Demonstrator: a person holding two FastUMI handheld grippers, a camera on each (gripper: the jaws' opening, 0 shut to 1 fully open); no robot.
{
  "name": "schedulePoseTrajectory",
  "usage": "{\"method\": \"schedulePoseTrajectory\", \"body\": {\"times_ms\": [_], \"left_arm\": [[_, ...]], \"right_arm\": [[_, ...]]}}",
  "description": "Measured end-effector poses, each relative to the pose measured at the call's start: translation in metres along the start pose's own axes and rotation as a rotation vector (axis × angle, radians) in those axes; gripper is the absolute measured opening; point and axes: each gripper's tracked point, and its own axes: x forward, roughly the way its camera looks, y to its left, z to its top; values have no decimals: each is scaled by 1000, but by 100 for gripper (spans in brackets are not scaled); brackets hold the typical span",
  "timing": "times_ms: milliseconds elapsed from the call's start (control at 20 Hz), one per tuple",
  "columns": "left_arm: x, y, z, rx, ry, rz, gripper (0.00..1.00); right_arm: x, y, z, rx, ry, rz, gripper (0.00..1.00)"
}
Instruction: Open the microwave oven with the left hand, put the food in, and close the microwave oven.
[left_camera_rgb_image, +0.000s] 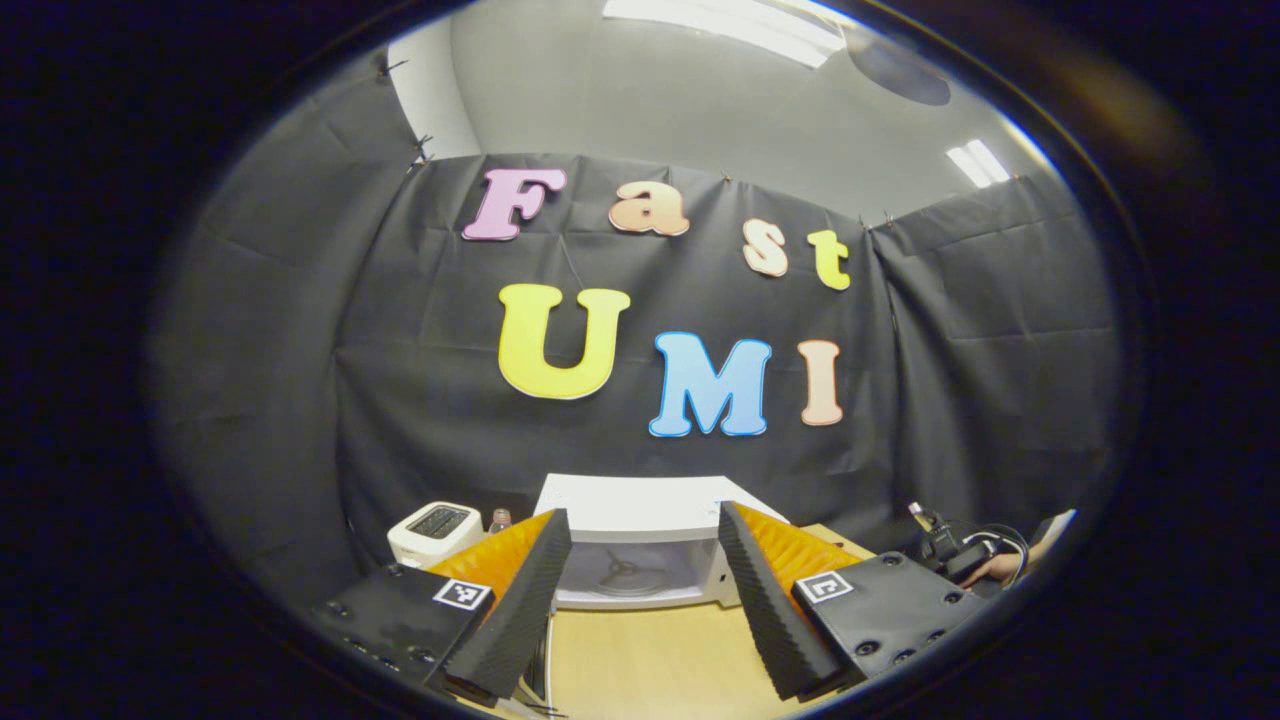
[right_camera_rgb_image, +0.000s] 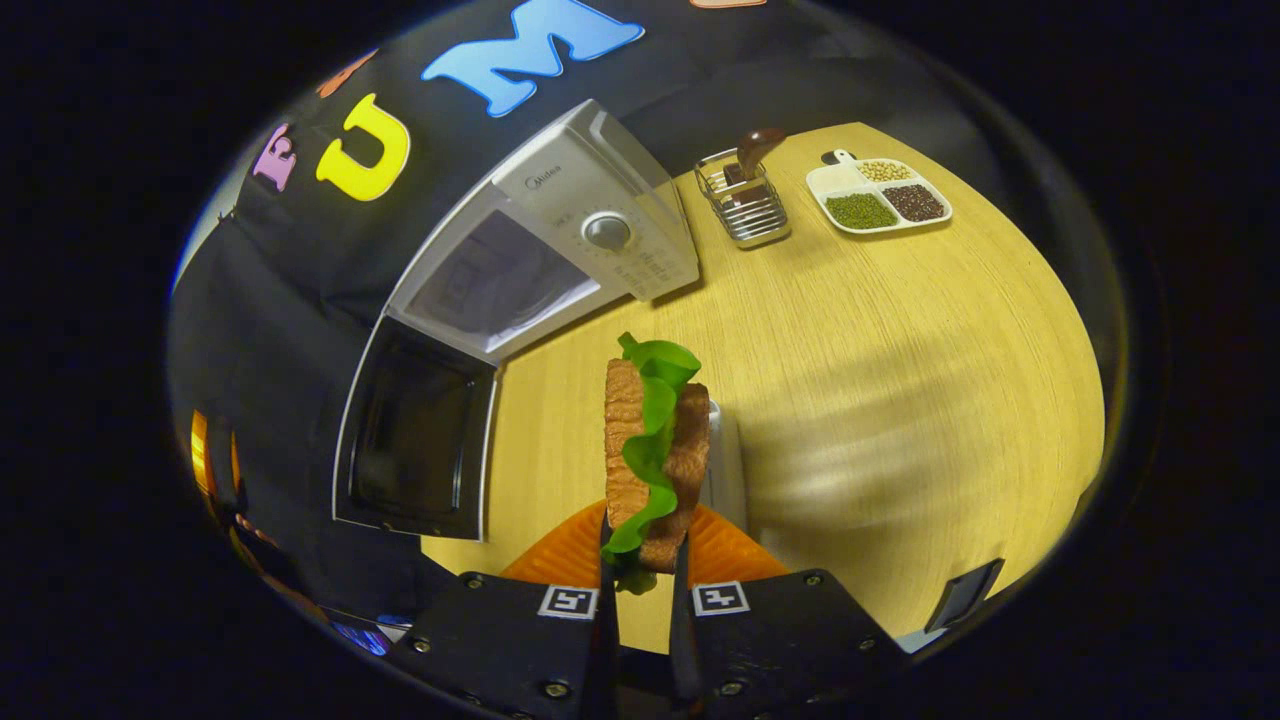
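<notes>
We hold the right hand-held gripper (right_camera_rgb_image: 645, 575) closed on the sandwich (right_camera_rgb_image: 655, 455): both fingers press its two bread slices from either side, and a frill of green lettuce (right_camera_rgb_image: 655, 420) runs up between them. The sandwich stands upright in the grip, raised above the wooden tabletop (right_camera_rgb_image: 900, 380). Beyond it, in the right gripper view, sits the white microwave oven (right_camera_rgb_image: 560, 240) with its door (right_camera_rgb_image: 415, 435) swung fully open toward us, the dark window facing up and the cavity exposed. The sandwich is near the opening but outside it. Farther back on the tabletop we see a wire basket (right_camera_rgb_image: 750, 205) holding a brown-handled item, and beside it a white divided tray (right_camera_rgb_image: 880, 195) with green, dark and pale grains in separate compartments.

In the left gripper view, our left hand-held gripper (left_camera_rgb_image: 635, 600) has its fingers spread wide apart, gripping nothing, and hangs above the tabletop. Between its fingers we look straight into the microwave oven, whose turntable ring (left_camera_rgb_image: 625, 575) shows inside. To the left of the microwave stands a white toaster (left_camera_rgb_image: 435, 530), with a small bottle (left_camera_rgb_image: 499, 520) just beside it. At the far right, a hand (left_camera_rgb_image: 990, 568) holds a black device.
</notes>
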Motion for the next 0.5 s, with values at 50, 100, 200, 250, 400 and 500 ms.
{"method": "schedulePoseTrajectory", "body": {"times_ms": [50, 100, 200, 250, 400, 500], "left_arm": [[0, 1, 2, -6, -2, 2, 96], [-1, 2, 4, -9, -8, 2, 95], [-1, 4, 9, -7, -12, 1, 95], [-1, 4, 12, -4, -14, -1, 95], [-4, 3, 22, 9, -25, -8, 95], [-7, 4, 28, 19, -32, -9, 96]], "right_arm": [[-2, 12, 6, 28, -25, 39, 20], [-3, 28, 11, 64, -48, 88, 20], [-6, 56, 25, 143, -103, 187, 20], [-6, 68, 33, 177, -129, 226, 20], [3, 103, 47, 258, -170, 319, 20], [11, 121, 51, 268, -175, 349, 20]]}}
